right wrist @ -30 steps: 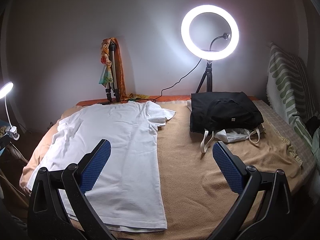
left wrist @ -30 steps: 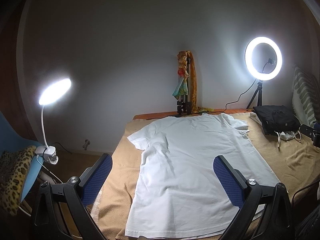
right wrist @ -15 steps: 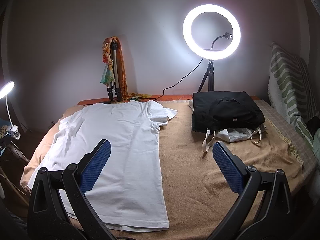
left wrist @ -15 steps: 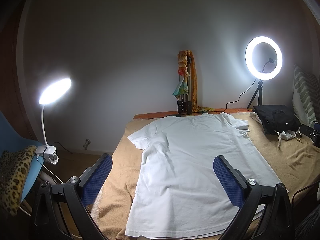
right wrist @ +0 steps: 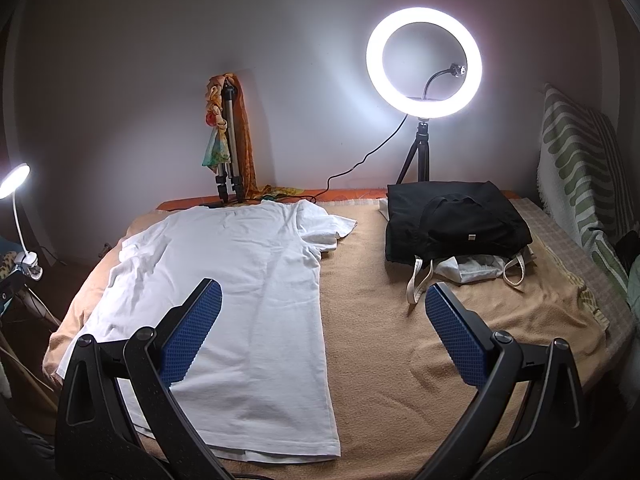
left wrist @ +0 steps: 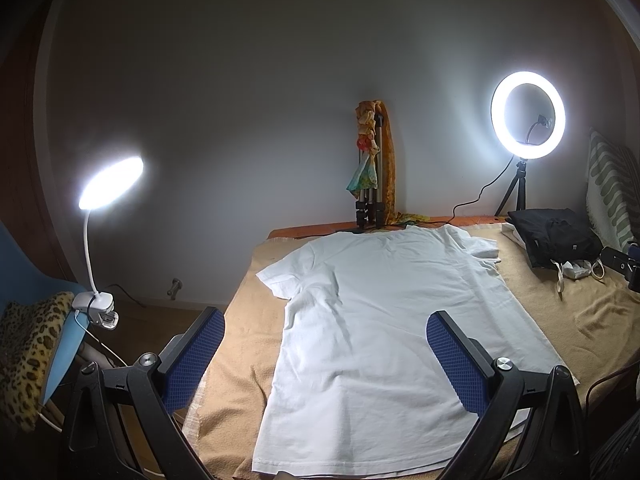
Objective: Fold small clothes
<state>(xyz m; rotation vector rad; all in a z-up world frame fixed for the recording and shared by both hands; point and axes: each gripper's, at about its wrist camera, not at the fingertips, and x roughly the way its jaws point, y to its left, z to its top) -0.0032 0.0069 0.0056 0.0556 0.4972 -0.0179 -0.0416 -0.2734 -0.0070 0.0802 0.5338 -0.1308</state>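
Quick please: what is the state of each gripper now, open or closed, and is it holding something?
Left gripper: open, holding nothing, above the white T-shirt.
Right gripper: open, holding nothing, above the shirt's edge and the tan blanket.

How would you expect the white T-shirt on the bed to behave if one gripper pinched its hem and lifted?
The white T-shirt would probably drape limply; soft wrinkles show it is thin cloth. It looks light, lying flat on the tan blanket. One pinch would likely bunch it, so both open grippers, left gripper and right gripper, suit it better.
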